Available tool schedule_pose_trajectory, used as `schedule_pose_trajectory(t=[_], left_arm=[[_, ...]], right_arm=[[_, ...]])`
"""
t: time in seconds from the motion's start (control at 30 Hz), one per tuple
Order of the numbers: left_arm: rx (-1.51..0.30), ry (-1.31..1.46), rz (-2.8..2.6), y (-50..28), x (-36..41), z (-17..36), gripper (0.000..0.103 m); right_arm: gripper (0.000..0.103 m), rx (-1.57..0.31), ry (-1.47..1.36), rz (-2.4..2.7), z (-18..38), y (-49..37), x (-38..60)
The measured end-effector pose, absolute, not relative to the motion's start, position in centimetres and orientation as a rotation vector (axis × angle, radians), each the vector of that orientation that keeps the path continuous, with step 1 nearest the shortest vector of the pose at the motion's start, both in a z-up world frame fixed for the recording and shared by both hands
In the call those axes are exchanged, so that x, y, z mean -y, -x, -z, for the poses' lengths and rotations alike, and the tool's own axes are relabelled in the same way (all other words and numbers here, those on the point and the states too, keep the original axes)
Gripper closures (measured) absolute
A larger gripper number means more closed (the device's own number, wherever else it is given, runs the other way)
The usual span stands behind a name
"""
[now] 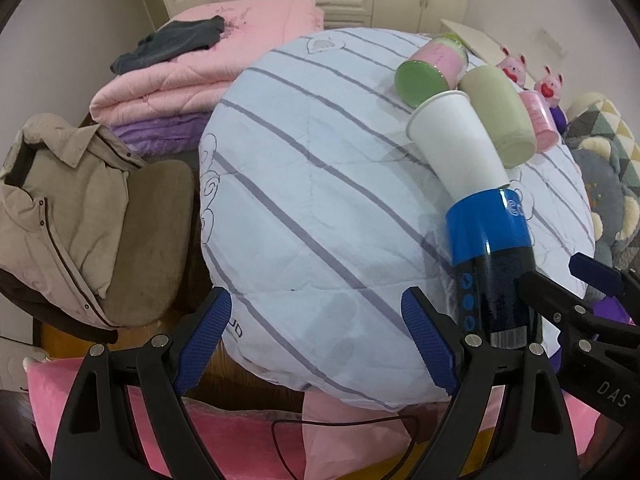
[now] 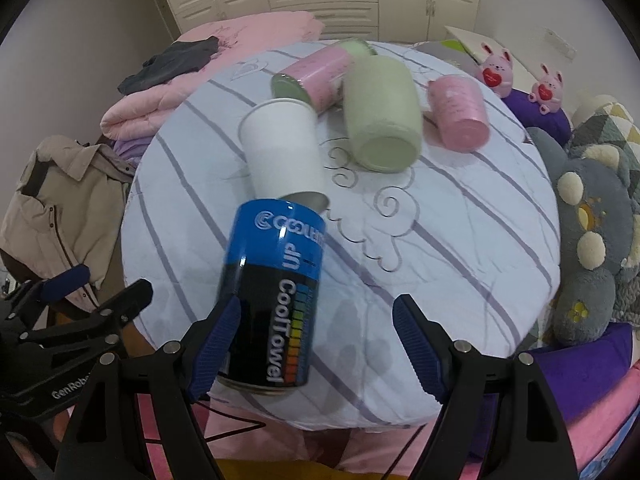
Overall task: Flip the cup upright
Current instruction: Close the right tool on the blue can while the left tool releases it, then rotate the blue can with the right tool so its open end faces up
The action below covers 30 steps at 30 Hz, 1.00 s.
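Several cups lie on their sides on a round striped cushion [image 2: 460,240]. A blue-and-black CoolTowel can [image 2: 272,296] lies nearest, also in the left wrist view [image 1: 492,268]. Beyond it lie a white paper cup [image 2: 284,152] [image 1: 456,144], a pale green cup [image 2: 380,116] [image 1: 500,116], a pink cup with a green base [image 2: 316,76] [image 1: 432,68] and a small pink cup [image 2: 460,116] [image 1: 540,120]. My right gripper [image 2: 316,344] is open, its left finger [image 2: 216,340] against the can. My left gripper [image 1: 316,348] is open and empty, left of the can.
Folded pink quilts [image 1: 192,76] with a dark garment [image 1: 172,44] lie at the back left. A beige jacket [image 1: 60,200] hangs on a chair at left. Grey plush toys [image 2: 592,248] and two pink bunny toys [image 2: 496,68] sit at right. White cabinets stand behind.
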State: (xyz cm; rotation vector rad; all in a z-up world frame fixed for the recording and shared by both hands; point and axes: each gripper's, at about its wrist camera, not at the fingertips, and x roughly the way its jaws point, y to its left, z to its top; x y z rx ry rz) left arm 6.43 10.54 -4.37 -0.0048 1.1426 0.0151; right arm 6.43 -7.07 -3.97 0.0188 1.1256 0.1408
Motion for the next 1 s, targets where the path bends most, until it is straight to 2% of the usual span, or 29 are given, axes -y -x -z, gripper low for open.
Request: schedule_pose_trajectory(t=[0.73, 0.83, 1.0], left_arm=[[-1.246, 0.059, -0.059, -8.7, -13.3, 7.5, 0.015], [-1.248, 0.061, -0.059, -8.8, -13.4, 7.5, 0.015], [-1.246, 0.054, -0.058, -8.8, -13.1, 7.4, 0.015]], right_arm=[[0.024, -1.276, -0.022, -0.228, 7.9, -9.6, 3.8], [0.029, -1.264, -0.003, -0.234, 7.9, -9.6, 3.7], [0.029, -1.258, 0.010, -0.237, 7.6, -9.5, 3.7]])
